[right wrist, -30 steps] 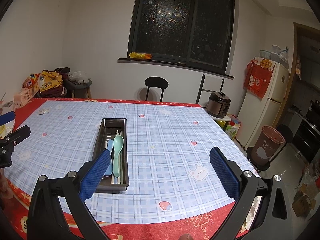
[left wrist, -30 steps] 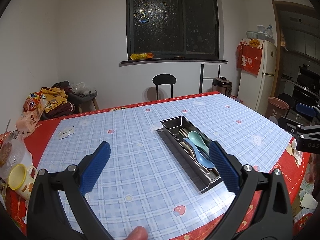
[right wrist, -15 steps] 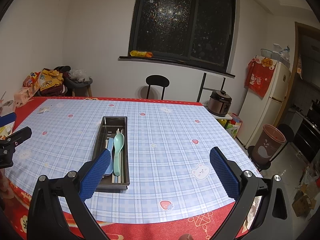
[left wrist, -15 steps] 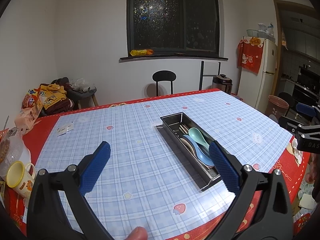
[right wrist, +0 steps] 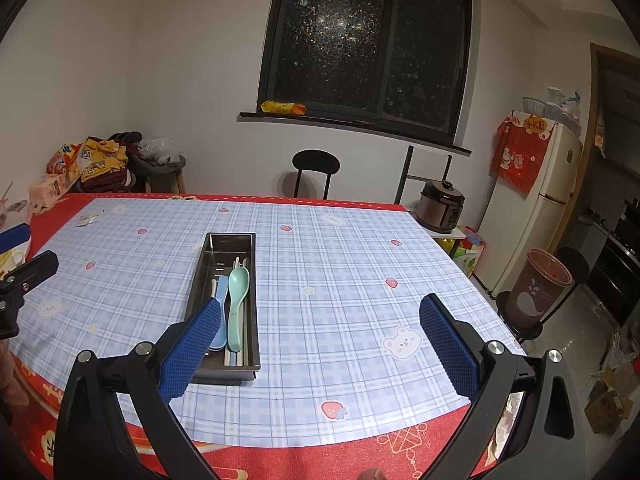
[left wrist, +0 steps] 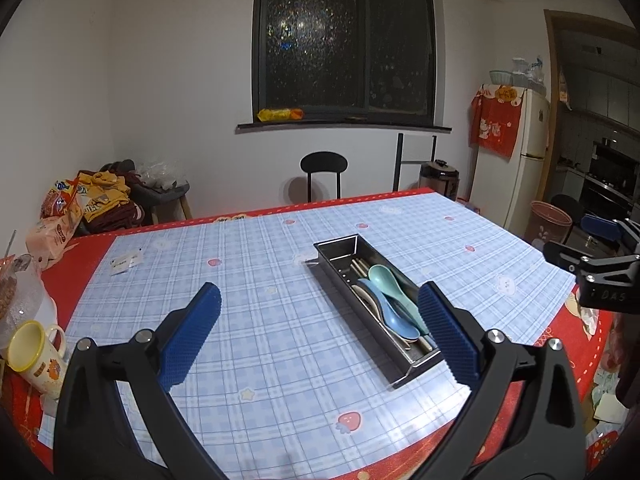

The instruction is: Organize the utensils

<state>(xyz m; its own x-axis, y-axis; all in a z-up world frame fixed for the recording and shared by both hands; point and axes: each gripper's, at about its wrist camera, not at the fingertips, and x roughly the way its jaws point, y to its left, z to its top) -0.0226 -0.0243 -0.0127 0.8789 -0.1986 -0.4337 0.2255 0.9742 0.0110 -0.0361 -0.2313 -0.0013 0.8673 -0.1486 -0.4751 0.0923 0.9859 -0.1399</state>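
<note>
Both grippers, left [left wrist: 318, 326] and right [right wrist: 320, 334], fingers spread and empty above bare plaid worktop [right wrist: 340, 280]; metal utensil tray [right wrist: 208, 268] mid-worktop holds green spoon [right wrist: 238, 304], blue spoon [left wrist: 386, 308], chopsticks partly buried beneath.

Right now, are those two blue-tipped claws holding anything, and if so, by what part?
Nothing is held. The left gripper and right gripper are both open and empty above the table; the spoons lie in the metal tray.
</note>
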